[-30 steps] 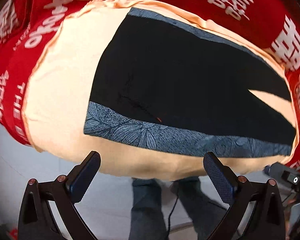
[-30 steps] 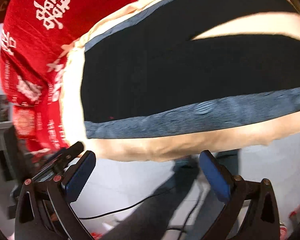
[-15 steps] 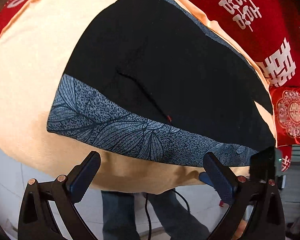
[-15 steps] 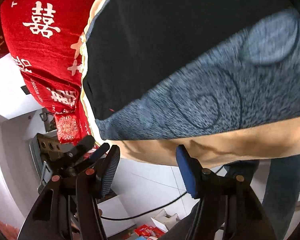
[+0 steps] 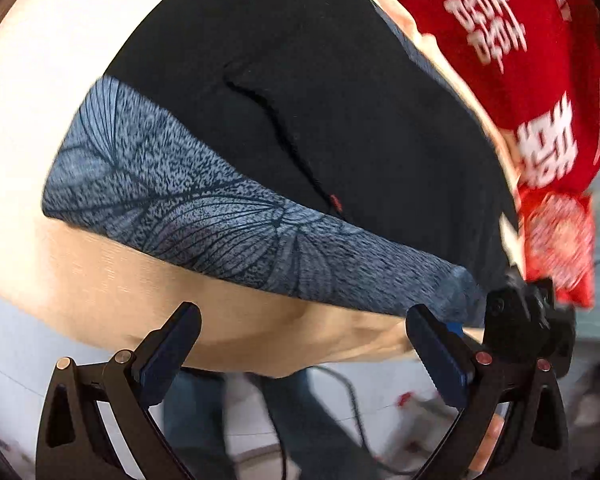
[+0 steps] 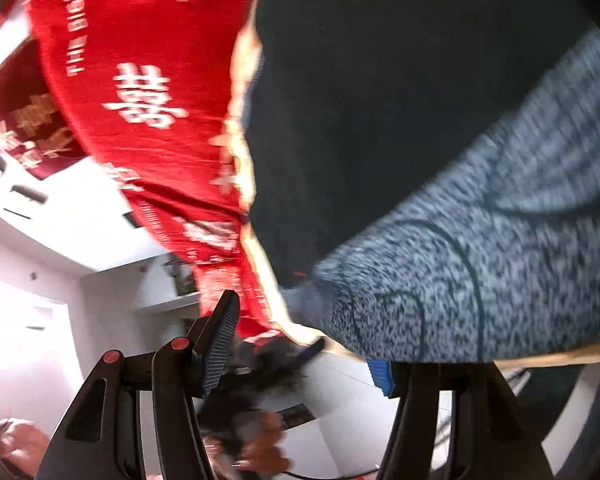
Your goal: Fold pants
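Note:
Black pants (image 5: 340,112) with a blue-grey leaf-patterned side stripe (image 5: 204,216) lie flat on a cream cloth (image 5: 112,280). My left gripper (image 5: 300,344) is open and empty, just off the near edge of the cloth. My right gripper (image 6: 304,344) is open at the stripe's near corner (image 6: 420,300), with its right finger (image 6: 382,376) under the cloth edge. The other gripper's body shows at the right of the left wrist view (image 5: 520,320). The pants (image 6: 380,100) fill the upper right of the right wrist view.
A red cloth with white characters (image 5: 540,60) covers the surface beyond the cream cloth and shows at left in the right wrist view (image 6: 140,92). The person's jeans-clad legs (image 5: 220,420) and a cable stand over the pale floor below the edge.
Both grippers have moved closer to the pants' near stripe. The right gripper has turned and reached the stripe's end corner, its jaws still apart.

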The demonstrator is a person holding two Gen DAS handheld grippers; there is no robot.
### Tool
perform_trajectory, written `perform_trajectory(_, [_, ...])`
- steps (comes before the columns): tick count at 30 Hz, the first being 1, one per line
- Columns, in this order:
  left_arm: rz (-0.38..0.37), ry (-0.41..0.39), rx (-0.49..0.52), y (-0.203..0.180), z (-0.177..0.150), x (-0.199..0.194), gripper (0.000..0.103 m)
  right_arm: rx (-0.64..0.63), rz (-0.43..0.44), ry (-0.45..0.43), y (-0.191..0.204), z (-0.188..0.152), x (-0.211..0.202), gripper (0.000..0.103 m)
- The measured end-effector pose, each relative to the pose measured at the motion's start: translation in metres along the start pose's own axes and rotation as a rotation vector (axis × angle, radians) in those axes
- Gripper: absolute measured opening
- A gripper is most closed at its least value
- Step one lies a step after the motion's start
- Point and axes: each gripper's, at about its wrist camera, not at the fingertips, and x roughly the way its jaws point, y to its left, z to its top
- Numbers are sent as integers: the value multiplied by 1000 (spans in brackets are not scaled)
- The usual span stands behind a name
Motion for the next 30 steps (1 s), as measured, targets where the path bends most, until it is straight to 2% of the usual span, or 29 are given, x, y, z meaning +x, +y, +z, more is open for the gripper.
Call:
perform_trajectory(6, [-110,-87,-115,-1,23,-8,103,-32,59,-4,32,9,-6,63])
perform_trajectory(8, [-107,-122,-135,-1,33,-12,103,-42,45,12,35,11,-7,63])
perform_trajectory(9, [-88,-136,-139,-1,37,-13,98,-46,34,22,31,10,-9,63])
perform_trajectory(11, [-51,-118,-131,-2,45,-8,51,-41,14,32,22,7,-12,63])
perform_trajectory(12, [-51,-93,-127,-2,49,-4,47,-33,11,29,14,7,-16,63])
perform_trajectory(14, [-60,-83,-111,-1,51,-1,29,-5,-3,12,-1,8,-19,63])
perform_trajectory(15, [-54,-82,-96,-3,52,-1,26,4,-11,5,-8,8,-22,63])
perform_trajectory(19, [-61,-96,-22,-17,58,-20,26,59,-29,-39,-40,6,-36,63])
perform_trajectory(22, [-47,-84,35,-28,67,-27,26,151,37,-120,-61,5,-55,60])
perform_trajectory(23, [-37,-74,52,-30,69,-28,26,191,68,-159,-66,4,-64,47])
perform_trajectory(24, [-25,-67,65,-31,69,-27,26,224,96,-192,-68,3,-72,27])
perform_trajectory(26, [6,-46,79,-31,70,-25,26,269,132,-229,-66,3,-82,8])
perform_trajectory(28, [13,-36,69,-31,70,-29,26,232,86,-225,-43,5,-90,8])
perform_trajectory(30, [16,-47,79,-37,71,-37,26,125,-11,-190,-5,10,-97,8])
